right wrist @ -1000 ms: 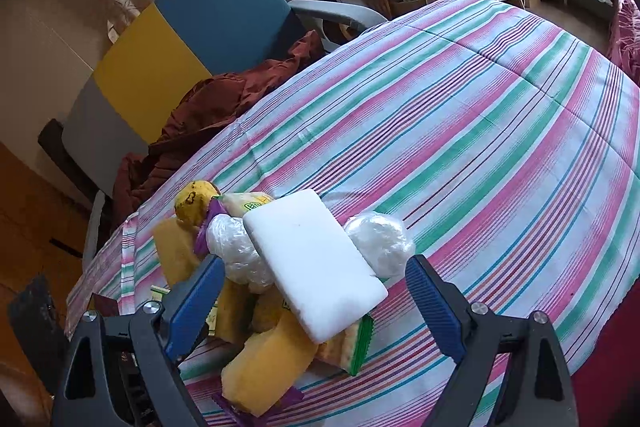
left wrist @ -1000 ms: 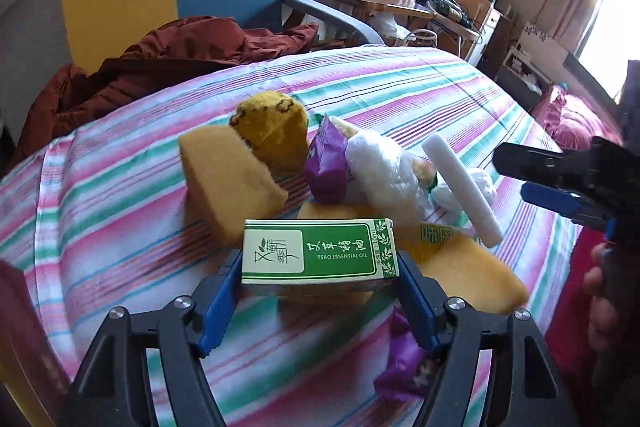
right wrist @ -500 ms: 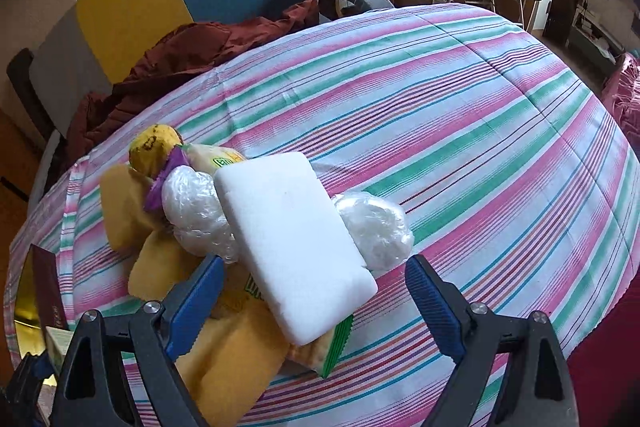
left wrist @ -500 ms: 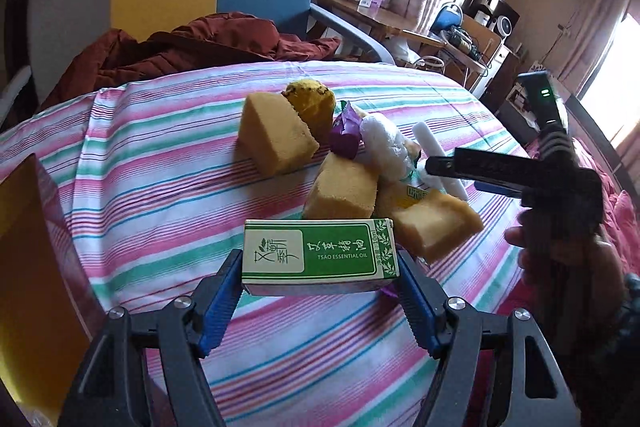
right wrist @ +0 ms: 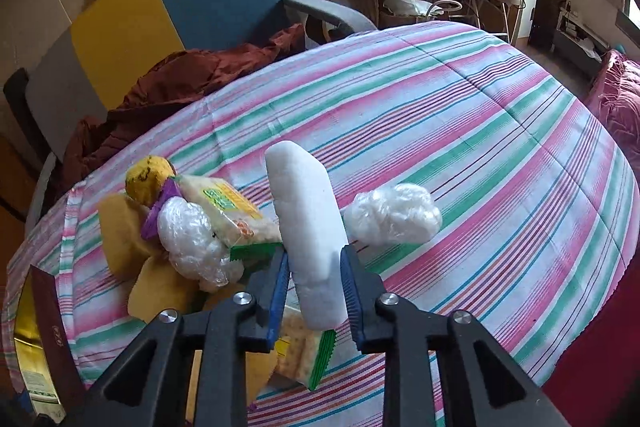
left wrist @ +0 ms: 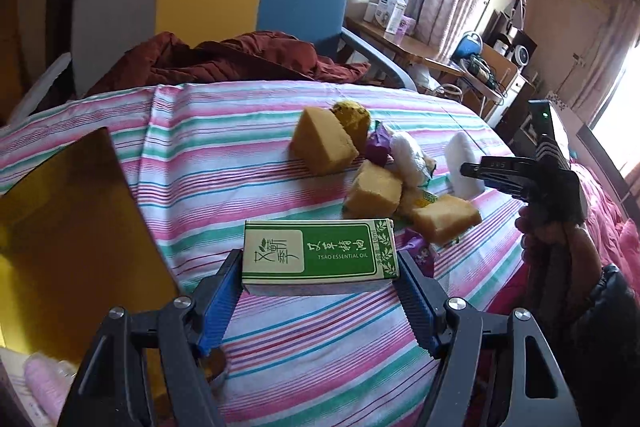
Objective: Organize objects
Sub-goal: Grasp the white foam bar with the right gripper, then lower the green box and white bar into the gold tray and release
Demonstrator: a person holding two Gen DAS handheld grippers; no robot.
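White sponge (right wrist: 308,227) stands upright at centre frame, pinched between the right tongs (right wrist: 314,291) above the striped bed (right wrist: 460,115), while the left tongs (left wrist: 320,291) clamp a green box (left wrist: 320,253) at lower centre, the snack pile (left wrist: 372,167) beyond it.

A pile of sponges (left wrist: 324,147) and packets (right wrist: 228,207) lies on the bed (right wrist: 460,115); a chair (right wrist: 192,3) stands behind.
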